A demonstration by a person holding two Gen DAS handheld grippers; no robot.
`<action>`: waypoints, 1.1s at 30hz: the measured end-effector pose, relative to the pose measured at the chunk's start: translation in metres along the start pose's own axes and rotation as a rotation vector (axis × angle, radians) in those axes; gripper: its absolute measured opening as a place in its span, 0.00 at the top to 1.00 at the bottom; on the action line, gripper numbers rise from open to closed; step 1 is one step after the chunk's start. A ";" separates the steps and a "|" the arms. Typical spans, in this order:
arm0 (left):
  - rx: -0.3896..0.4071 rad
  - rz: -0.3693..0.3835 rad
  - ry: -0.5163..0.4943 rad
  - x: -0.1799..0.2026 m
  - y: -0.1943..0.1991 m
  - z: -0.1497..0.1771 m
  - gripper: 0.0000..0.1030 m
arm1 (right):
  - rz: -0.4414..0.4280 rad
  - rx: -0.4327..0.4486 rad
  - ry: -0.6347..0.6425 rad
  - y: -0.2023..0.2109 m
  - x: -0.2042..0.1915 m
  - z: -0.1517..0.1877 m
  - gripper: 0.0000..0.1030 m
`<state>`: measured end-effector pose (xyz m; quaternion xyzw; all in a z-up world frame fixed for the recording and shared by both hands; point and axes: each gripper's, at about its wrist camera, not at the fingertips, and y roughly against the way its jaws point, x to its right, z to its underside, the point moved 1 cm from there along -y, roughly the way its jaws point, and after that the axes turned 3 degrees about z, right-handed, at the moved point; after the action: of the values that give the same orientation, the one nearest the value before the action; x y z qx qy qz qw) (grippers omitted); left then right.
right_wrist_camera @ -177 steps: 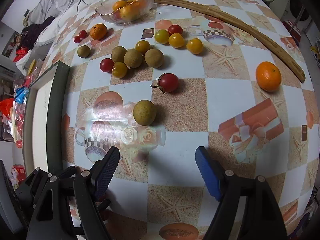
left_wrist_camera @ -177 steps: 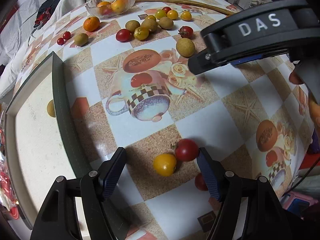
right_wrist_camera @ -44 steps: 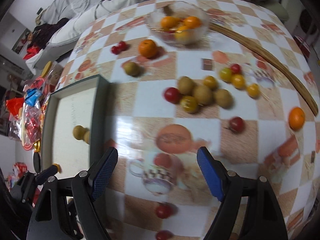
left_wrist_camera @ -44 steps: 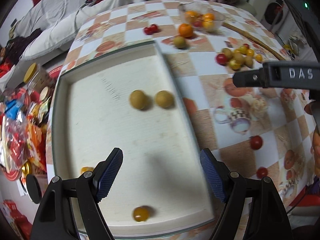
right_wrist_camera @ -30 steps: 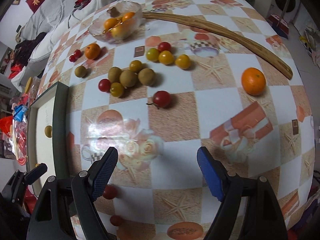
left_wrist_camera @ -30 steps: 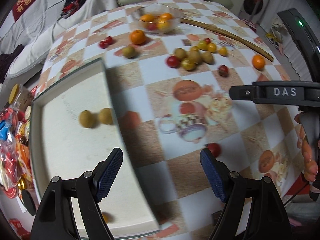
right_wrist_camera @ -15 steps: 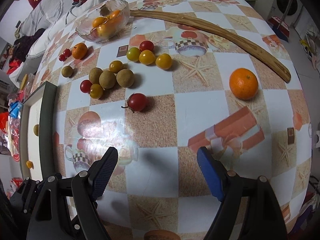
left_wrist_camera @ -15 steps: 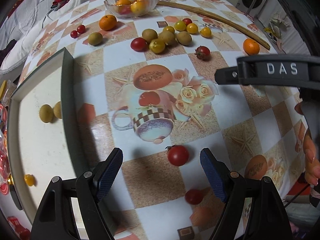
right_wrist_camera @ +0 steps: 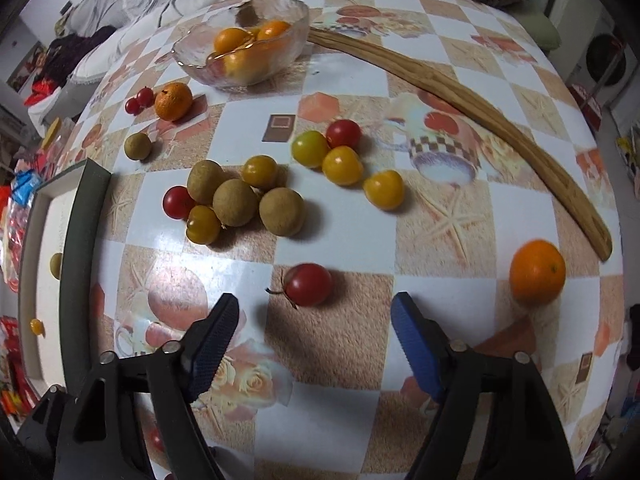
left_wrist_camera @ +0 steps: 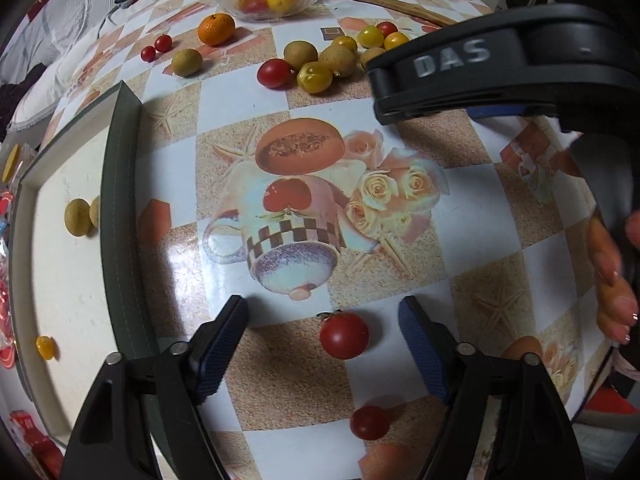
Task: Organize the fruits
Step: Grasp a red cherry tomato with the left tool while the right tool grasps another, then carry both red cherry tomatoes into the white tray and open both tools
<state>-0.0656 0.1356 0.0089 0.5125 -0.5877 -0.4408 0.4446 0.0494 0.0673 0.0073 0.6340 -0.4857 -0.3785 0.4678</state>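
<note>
Moved: left gripper (left_wrist_camera: 322, 340) swung off the tray (left_wrist_camera: 120, 216) and down over the table (left_wrist_camera: 480, 208); right gripper (right_wrist_camera: 314, 330) slid closer to its own fruit.
Left gripper: jaws apart, just been closing a bit, nothing pinched yet.
Left fruit: red tomato (left_wrist_camera: 344, 334) on the table between the two pads, nearer the right pad, touching neither.
Right gripper: jaws apart too, just been closing a bit, nothing held.
Right fruit: red tomato with a stem (right_wrist_camera: 309, 284) just past the pad tips, a little left of the middle.
Tray: at the left edge of the table, with two brown round fruits (left_wrist_camera: 78, 217) and a small yellow tomato (left_wrist_camera: 45, 347) inside.
Other fruit: a second small red tomato (left_wrist_camera: 370, 422) near the table edge, close to the left gripper.
Could go wrong: round tomato may roll away if one pad bumps it first, since it sits off the middle.
Could go wrong too: hard squeeze may burst the soft skin.
Which way: stem of the right fruit points left, toward the tray; long way runs left to right.
Left fruit: stem tuft at the far upper left; almost a ball, no clear long way.
</note>
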 end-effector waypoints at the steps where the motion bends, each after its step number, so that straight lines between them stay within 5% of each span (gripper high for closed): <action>1: -0.001 0.003 -0.001 0.001 0.001 0.000 0.31 | 0.017 0.004 0.017 0.000 -0.003 -0.001 0.34; 5: -0.003 0.015 -0.011 0.010 0.005 -0.003 0.58 | 0.053 0.015 0.056 0.000 -0.007 -0.005 0.67; 7: -0.006 0.031 -0.010 0.009 0.007 -0.004 0.77 | 0.037 0.014 0.048 0.001 -0.005 -0.005 0.66; 16: 0.015 0.153 0.033 -0.013 0.025 -0.009 0.77 | -0.076 0.002 -0.077 0.016 0.026 0.014 0.67; 33: 0.068 0.167 0.061 -0.051 0.056 -0.013 0.77 | -0.123 -0.007 -0.076 0.042 0.001 0.024 0.67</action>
<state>-0.0611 0.1907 0.0630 0.4895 -0.6295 -0.3661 0.4797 0.0160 0.0567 0.0405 0.6461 -0.4618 -0.4322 0.4273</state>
